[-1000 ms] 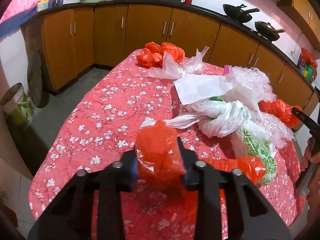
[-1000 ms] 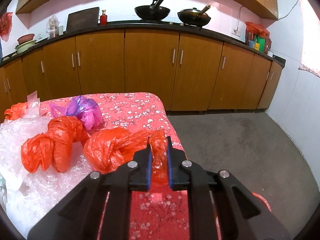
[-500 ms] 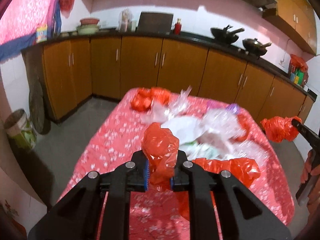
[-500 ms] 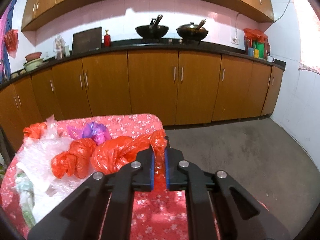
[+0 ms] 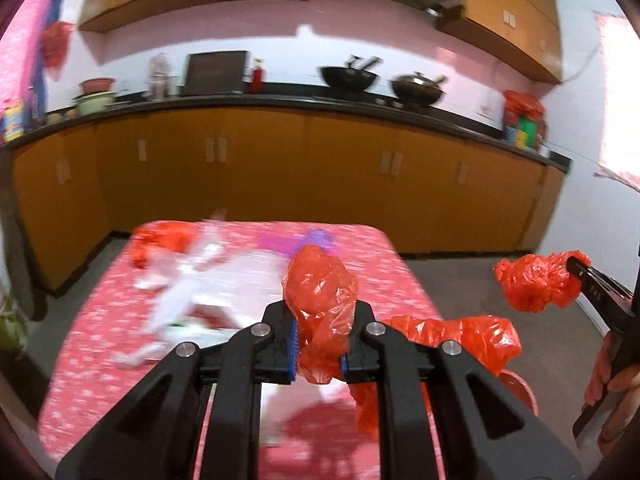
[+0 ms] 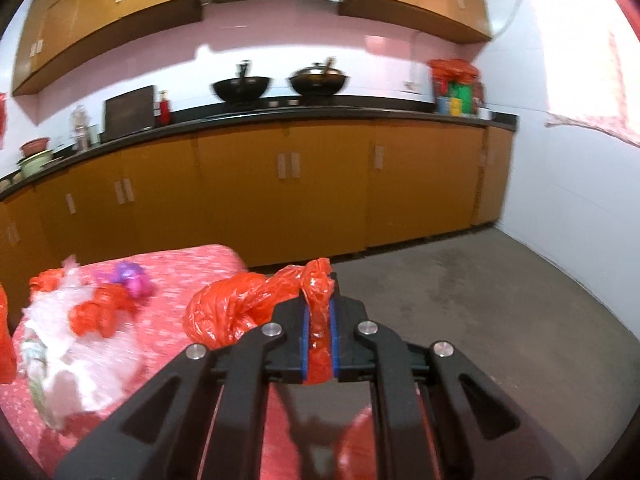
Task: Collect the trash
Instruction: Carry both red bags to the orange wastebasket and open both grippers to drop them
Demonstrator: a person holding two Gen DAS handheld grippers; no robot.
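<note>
Orange plastic bag [image 5: 322, 300] is pinched in the left gripper [image 5: 318, 344] above the desk [image 5: 100, 344]; the right gripper [image 6: 319, 336] clamps a second orange bag [image 6: 236, 308].

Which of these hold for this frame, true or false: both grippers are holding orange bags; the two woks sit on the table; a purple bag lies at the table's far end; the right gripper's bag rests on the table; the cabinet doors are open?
1. Both grippers hold orange bags. True: the left gripper is shut on the left orange bag, the right gripper on the right orange bag.
2. The two woks sit on the table. False: they stand on the counter.
3. A purple bag lies at the far end of the table. True.
4. The right gripper's bag rests on the table. False: in the left wrist view it hangs in the air beside the table.
5. The cabinet doors are open. False: they are closed.
</note>
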